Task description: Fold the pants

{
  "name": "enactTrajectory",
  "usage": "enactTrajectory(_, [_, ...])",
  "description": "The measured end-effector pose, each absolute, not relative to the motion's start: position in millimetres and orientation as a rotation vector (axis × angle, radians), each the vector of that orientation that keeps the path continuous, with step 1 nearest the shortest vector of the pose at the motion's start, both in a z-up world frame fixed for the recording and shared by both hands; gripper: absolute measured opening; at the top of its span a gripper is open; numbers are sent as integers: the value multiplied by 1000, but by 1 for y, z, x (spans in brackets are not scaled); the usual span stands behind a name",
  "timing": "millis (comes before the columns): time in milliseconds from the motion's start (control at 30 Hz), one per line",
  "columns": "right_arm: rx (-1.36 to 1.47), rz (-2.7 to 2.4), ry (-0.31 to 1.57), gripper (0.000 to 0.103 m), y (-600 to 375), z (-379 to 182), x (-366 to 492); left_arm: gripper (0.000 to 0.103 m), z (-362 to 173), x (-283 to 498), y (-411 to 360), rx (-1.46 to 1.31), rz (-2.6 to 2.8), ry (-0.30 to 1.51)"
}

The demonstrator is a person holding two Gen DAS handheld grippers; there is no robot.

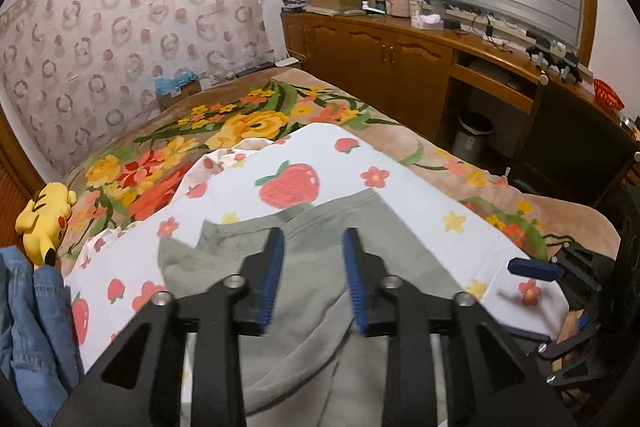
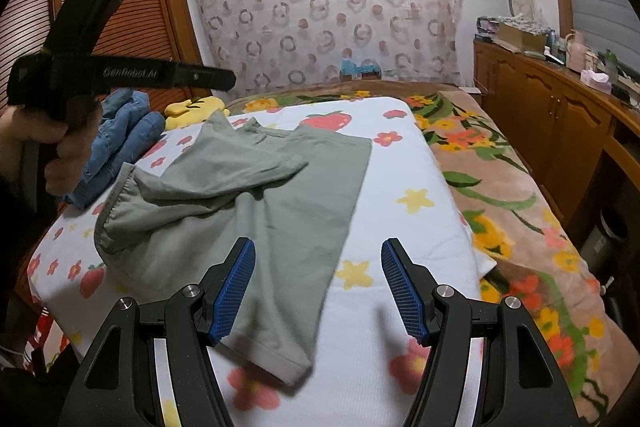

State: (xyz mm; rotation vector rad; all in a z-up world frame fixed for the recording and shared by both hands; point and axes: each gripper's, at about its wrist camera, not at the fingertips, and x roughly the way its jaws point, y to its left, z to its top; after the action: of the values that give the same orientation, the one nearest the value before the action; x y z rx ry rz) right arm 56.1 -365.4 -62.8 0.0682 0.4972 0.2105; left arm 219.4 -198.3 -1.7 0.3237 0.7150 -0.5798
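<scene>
Grey-green pants [image 2: 280, 187] lie partly folded on a white strawberry-print sheet [image 2: 400, 227], the waistband at the left and one leg doubled over the top. In the left wrist view the pants [image 1: 400, 239] spread under my left gripper [image 1: 314, 239], which stands open just above the cloth with nothing pinched. My right gripper [image 2: 318, 245] is open wide over the pants' near leg and the sheet, and it holds nothing. A hand [image 2: 68, 147] holds the left gripper's black body at the far left. The right gripper's blue pad [image 1: 534, 267] shows at the right edge.
Blue jeans [image 2: 124, 135] and a yellow plush toy [image 2: 192, 109] lie at the sheet's far left. A floral blanket [image 2: 500, 187] covers the bed to the right. A wooden cabinet [image 2: 560, 107] with clutter on top runs along the right wall, with a bin [image 1: 472, 135] below.
</scene>
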Motion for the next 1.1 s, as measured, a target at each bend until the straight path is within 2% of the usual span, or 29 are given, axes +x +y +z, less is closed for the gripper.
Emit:
enactTrajectory(33, [65, 216, 496, 68, -368, -62, 58, 52, -3, 219, -193, 316, -585, 716])
enactTrajectory(167, [54, 236, 493, 68, -364, -59, 61, 69, -13, 217, -165, 295, -583, 718])
enactTrajectory(567, [-12, 334, 491, 68, -343, -51, 72, 69, -43, 198, -73, 210, -483, 734])
enactTrajectory(800, [-27, 340, 501, 68, -346, -55, 75, 62, -68, 189, -49, 118, -470, 786])
enactTrajectory(967, [-26, 330, 503, 68, -350, -54, 68, 53, -86, 191, -45, 31, -483, 851])
enactTrajectory(1067, [-30, 317, 498, 68, -350, -53, 66, 36, -89, 187, -50, 23, -502, 854])
enactTrajectory(1100, [-27, 311, 497, 68, -348, -52, 65, 24, -89, 185, -52, 28, -502, 854])
